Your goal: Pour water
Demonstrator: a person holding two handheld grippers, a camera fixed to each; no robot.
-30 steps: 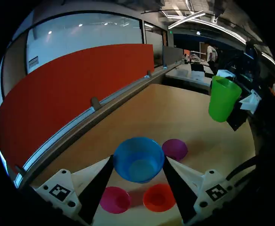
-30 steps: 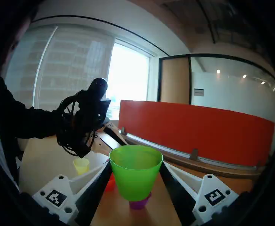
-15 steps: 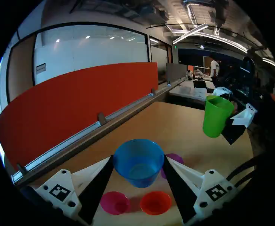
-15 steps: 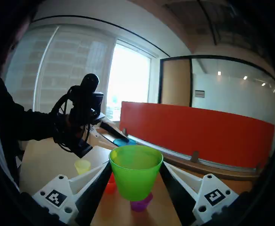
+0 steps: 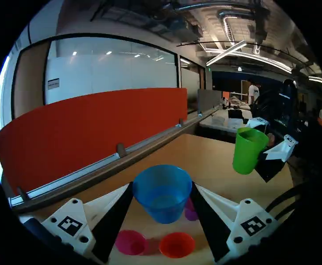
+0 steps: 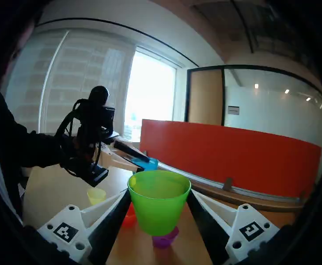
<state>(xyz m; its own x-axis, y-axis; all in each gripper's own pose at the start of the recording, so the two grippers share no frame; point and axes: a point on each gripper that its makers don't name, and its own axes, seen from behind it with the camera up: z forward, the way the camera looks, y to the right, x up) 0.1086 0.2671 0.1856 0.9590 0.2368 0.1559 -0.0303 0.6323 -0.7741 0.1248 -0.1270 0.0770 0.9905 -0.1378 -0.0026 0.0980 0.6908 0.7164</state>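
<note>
We hold the blue cup (image 5: pixel 162 196) clenched in our left claw (image 5: pixel 161 185) and the green cup (image 6: pixel 159 207) in our right claw (image 6: pixel 158 193), both above the table (image 5: pixel 205 157) and well apart, so tipping either now would likely spill onto it

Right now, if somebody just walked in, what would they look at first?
Probably the two bright cups held in the air: a blue cup pinched in the left gripper's jaws and a green cup in the right gripper's jaws. Behind the wooden table runs a big red-orange divider, and a tiny pink cup and orange cup sit under the blue one.
</note>
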